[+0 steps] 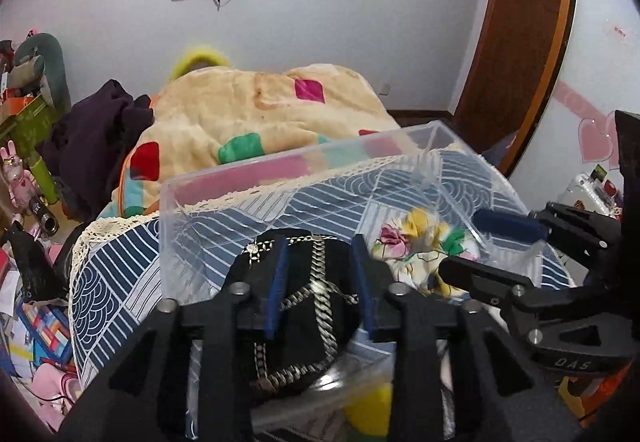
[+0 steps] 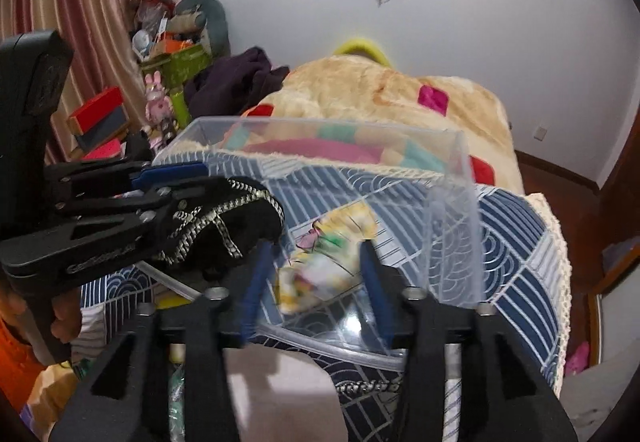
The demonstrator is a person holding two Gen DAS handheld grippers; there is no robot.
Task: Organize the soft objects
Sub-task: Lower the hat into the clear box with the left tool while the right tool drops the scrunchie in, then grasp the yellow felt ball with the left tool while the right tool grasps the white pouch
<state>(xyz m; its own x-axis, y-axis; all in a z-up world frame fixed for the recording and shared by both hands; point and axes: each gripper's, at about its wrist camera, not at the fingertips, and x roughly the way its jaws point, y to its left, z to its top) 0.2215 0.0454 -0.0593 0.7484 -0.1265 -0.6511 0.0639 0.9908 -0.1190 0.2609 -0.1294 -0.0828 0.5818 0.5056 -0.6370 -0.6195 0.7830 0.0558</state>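
- The left gripper (image 1: 320, 282) grips a black pouch (image 1: 308, 306) with metal chains, soft and light, held at the clear box's (image 1: 280, 165) near left.
- The right gripper (image 2: 316, 282) stands wide around a limp floral cloth (image 2: 328, 262) inside; take its bunched middle.

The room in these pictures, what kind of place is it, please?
Most likely a lived-in bedroom at home. A bed with a plush blanket fills the middle, striped curtains hang at one side, a wooden door at the other, and stuffed toys pile up nearby.
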